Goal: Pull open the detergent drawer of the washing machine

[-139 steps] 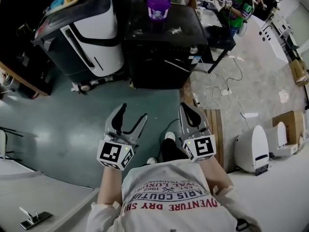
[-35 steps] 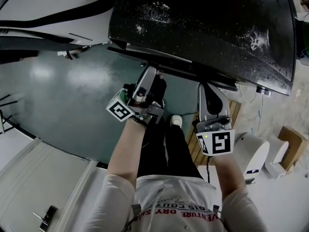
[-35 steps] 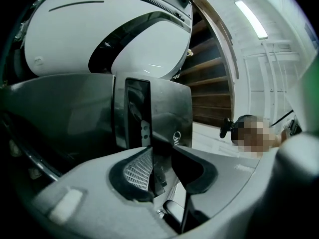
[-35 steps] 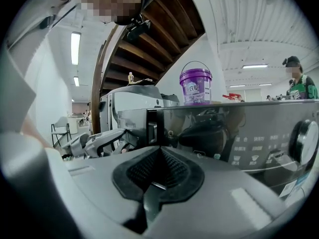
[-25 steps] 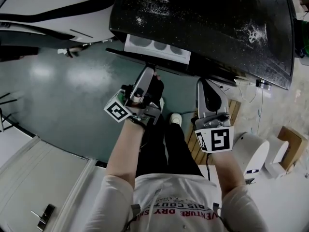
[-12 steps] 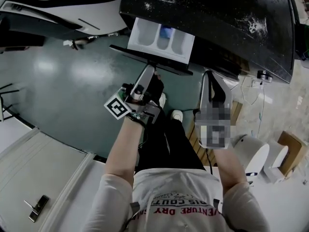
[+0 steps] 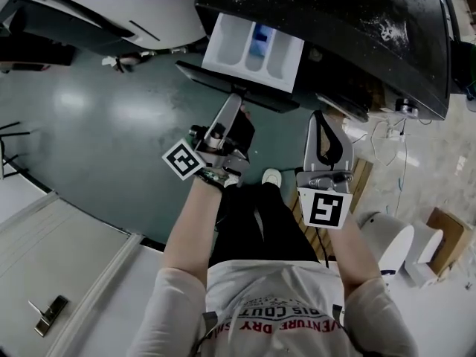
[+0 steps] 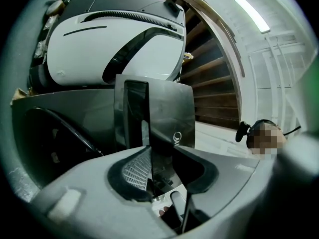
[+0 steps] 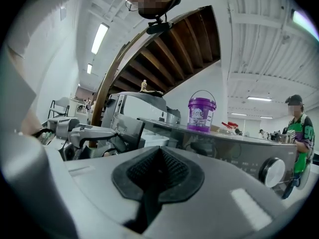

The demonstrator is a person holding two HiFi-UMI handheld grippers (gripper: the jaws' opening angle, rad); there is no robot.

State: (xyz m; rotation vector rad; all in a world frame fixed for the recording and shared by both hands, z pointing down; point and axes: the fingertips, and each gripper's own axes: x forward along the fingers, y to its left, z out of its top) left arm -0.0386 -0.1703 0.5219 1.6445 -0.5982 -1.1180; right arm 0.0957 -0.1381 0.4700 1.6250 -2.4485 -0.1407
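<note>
The black washing machine point(image 7: 349, 21) fills the top right of the head view. Its detergent drawer point(image 7: 253, 44) stands pulled out, showing white compartments with a blue insert point(image 7: 259, 42). My left gripper point(image 7: 236, 104) is shut on the drawer's dark front panel point(image 7: 238, 88). In the left gripper view that panel point(image 8: 167, 113) stands on edge between the pads of the left gripper point(image 8: 162, 158). My right gripper point(image 7: 324, 119) is shut and empty, to the right of the drawer and below the machine's front. In its own view the right gripper point(image 9: 159, 156) faces the machine's dial point(image 9: 273, 171).
A white and black appliance point(image 7: 111, 6) stands left of the machine. A purple bucket point(image 9: 201, 112) sits on the machine's top. A wooden pallet point(image 7: 358, 181), a white device point(image 7: 387, 244) and a cardboard box point(image 7: 446, 229) lie at the right. Another person point(image 9: 299, 133) stands far back.
The drawer has slid out of the machine, its white compartments now fully showing. My left gripper came back with the panel. The right gripper has shifted a little and rolled.
</note>
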